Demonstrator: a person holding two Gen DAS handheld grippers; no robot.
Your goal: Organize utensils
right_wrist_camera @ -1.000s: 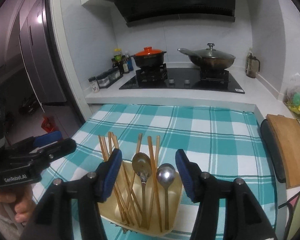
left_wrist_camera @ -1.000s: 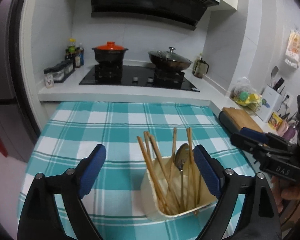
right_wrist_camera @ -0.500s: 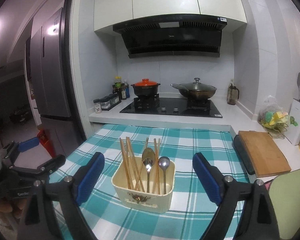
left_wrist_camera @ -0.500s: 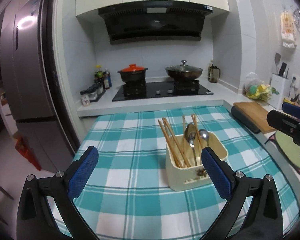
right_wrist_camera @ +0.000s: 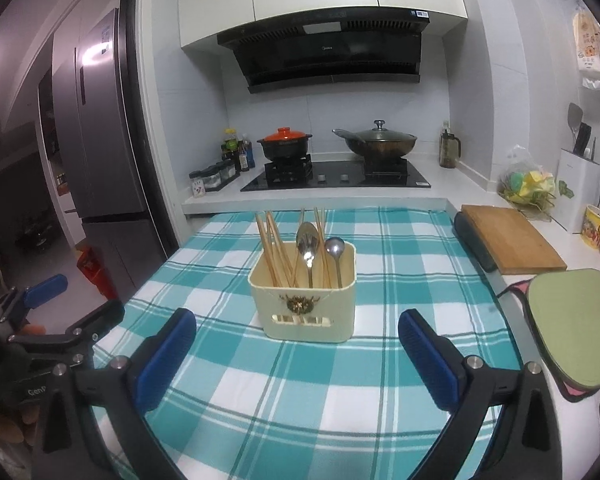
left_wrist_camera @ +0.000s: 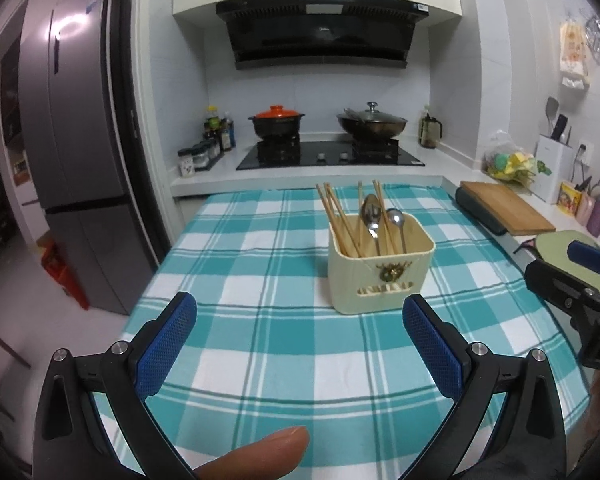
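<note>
I have both grippers hanging above the near edge of the surface covered in a teal-and-white checked cloth [right_wrist_camera: 300,392], each with its jaws spread wide and gripping nothing: the left gripper [left_wrist_camera: 300,350] and the right gripper [right_wrist_camera: 298,354]. The cream plastic utensil caddy [right_wrist_camera: 305,307] stands upright near the middle of the surface, holding wooden chopsticks [right_wrist_camera: 274,252] leaning to one side and two metal spoons [right_wrist_camera: 320,250], bowls up, beside them.
</note>
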